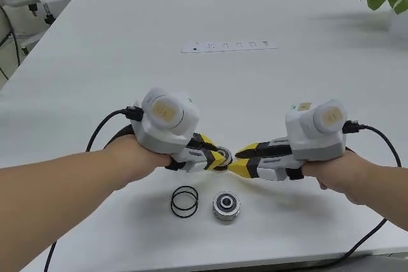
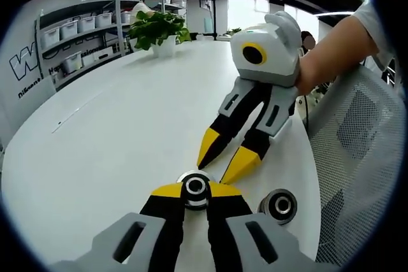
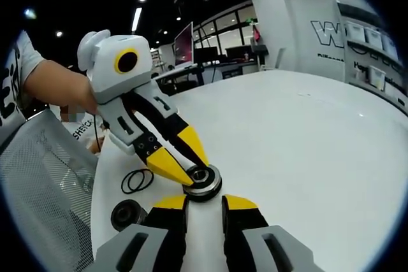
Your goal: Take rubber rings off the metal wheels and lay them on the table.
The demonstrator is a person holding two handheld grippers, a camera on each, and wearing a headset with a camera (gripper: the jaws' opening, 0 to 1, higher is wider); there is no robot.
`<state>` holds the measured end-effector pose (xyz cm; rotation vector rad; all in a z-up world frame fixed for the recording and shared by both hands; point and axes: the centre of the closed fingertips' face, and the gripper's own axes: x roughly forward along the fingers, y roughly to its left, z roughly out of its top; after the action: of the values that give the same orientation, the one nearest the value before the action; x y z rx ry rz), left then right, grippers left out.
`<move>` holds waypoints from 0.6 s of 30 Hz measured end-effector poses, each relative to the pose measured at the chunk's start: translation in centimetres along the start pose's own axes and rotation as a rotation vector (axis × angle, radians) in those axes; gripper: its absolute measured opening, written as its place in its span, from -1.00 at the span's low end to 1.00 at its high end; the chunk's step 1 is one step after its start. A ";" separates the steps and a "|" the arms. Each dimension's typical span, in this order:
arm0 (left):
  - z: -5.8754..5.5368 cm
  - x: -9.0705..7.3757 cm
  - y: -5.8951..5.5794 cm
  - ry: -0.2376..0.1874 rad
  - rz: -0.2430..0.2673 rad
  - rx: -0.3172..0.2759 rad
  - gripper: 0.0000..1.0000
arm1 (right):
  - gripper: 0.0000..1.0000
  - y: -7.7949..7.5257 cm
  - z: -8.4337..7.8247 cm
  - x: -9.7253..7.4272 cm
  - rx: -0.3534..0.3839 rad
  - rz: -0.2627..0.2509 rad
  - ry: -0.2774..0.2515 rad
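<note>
Wheel (image 1: 222, 155) sits pinched in left gripper (image 1: 213, 157) over desk's (image 1: 255, 81) near edge; right gripper's (image 2: 217, 169) jaws, apparently slightly spread, point at its rim.

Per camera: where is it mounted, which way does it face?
Head view: headset, looks down at the table; forearms, left gripper and right gripper show.
Left gripper view: rides left gripper, faces right gripper; own jaws clamp the held wheel.
Right gripper view: rides right gripper, faces left gripper; own jaws show.
Shared: all see the held wheel and spare wheel.
</note>
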<state>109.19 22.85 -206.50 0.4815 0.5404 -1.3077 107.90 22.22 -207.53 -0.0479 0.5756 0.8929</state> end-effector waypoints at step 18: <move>0.2 -0.1 -0.1 -0.030 0.019 -0.020 -0.86 | -0.66 0.2 -0.2 0.5 -0.025 -0.017 0.013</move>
<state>109.07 22.82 -206.31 0.4494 0.5224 -1.2885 107.94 22.71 -207.90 -0.0814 0.5749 0.8839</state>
